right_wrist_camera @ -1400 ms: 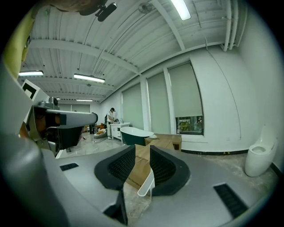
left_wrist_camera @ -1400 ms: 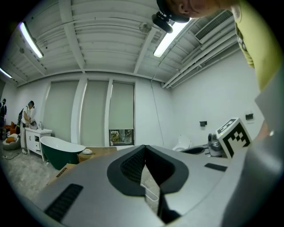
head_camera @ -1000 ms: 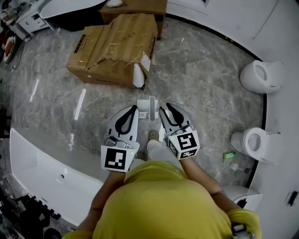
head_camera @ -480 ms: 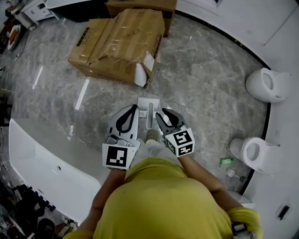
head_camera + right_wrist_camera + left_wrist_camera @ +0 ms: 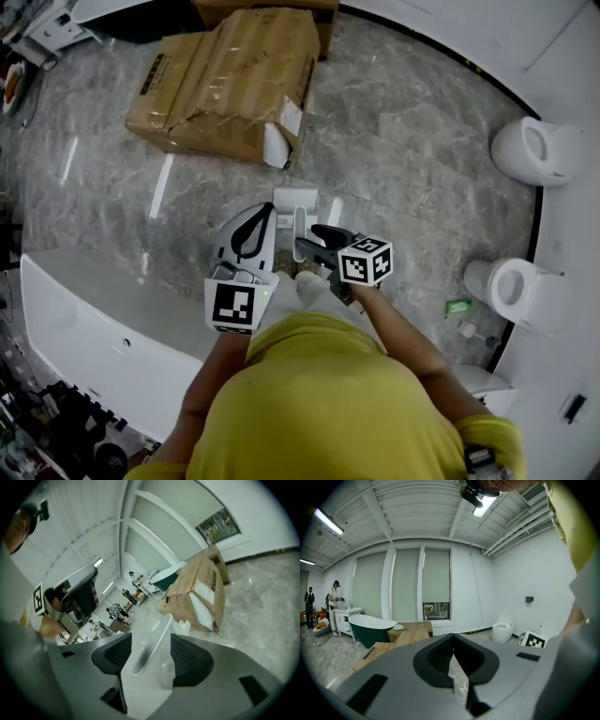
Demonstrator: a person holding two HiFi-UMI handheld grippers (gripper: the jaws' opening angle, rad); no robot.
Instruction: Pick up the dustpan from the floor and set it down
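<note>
Dustpan (image 5: 296,200) lay on the floor (image 5: 403,178) just ahead of the right gripper (image 5: 314,240), its handle (image 5: 300,228) running back toward the person, between that gripper's opening jaws and seemingly unpinched. The left gripper (image 5: 266,214), pressed together and empty, hung just beside it.

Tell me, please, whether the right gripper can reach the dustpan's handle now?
Probably yes: the handle of the dustpan lies between the right gripper's opening jaws, with nothing blocking it.
</note>
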